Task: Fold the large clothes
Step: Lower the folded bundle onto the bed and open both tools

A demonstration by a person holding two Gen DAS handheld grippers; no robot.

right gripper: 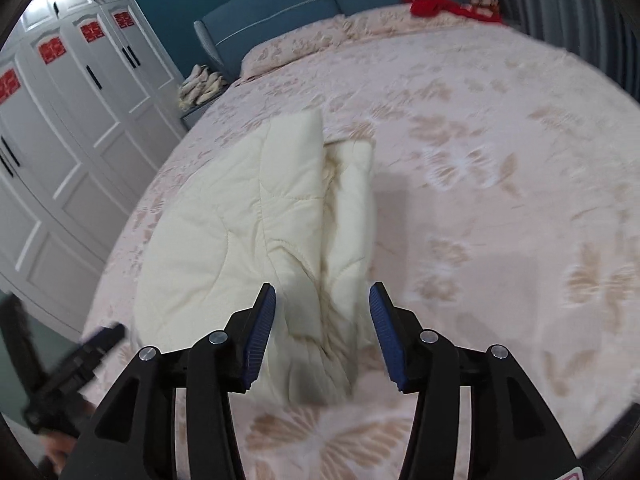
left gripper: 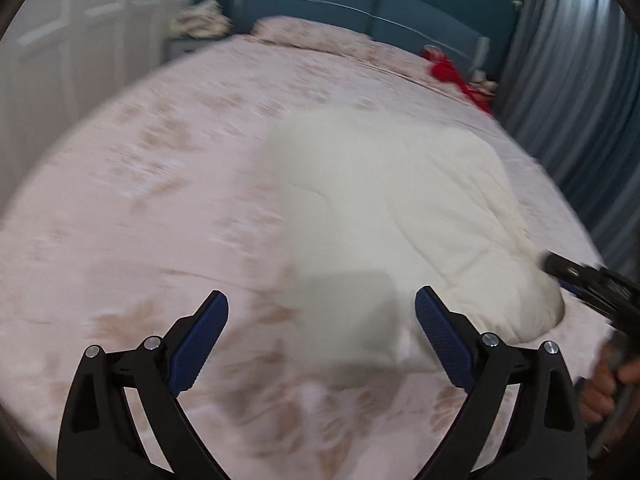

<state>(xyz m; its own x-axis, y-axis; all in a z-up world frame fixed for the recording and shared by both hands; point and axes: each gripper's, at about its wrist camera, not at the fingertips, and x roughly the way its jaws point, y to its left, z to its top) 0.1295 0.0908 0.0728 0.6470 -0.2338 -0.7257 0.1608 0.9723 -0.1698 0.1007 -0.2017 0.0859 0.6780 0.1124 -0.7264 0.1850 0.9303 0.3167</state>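
Cream quilted garment (right gripper: 256, 216): folded, lying on bed (right gripper: 460, 128), nearer the side facing wardrobe (right gripper: 68, 128). Two layers visible in right wrist view: broad flat panel at picture left, narrower rolled fold at picture right, both running away from camera. Near end bunched and creased between right gripper's fingers.

Right gripper (right gripper: 322, 336): jaws partly apart, garment's near end lying between them. Blue pads (right gripper: 260, 340) close to cloth on picture left; gap visible between cloth and pad on picture right. No grip on garment shown. Seen also at right edge of left wrist view (left gripper: 592, 280), blurred, tip just beside garment's edge, with hand (left gripper: 604, 388) on its handle.

Left gripper (left gripper: 322, 336): jaws spread wide, nothing held. Pads clear of cloth. Garment (left gripper: 400, 220) ahead and toward picture right, heavily motion-blurred; near corner falling between the fingers in picture, contact not determinable. Seen also at lower left of right wrist view (right gripper: 80, 364), blurred, beside bed edge, apart from garment.

Bed: pink cover with beige floral print, garment's surroundings bare. Pillow (right gripper: 304, 46) at head end against blue headboard (right gripper: 288, 4). Red cloth (right gripper: 444, 6) at far corner, well apart from garment. Pale bundle (right gripper: 200, 84) on small stand between bed and wardrobe. Grey curtain (left gripper: 572, 92) along far side of bed.
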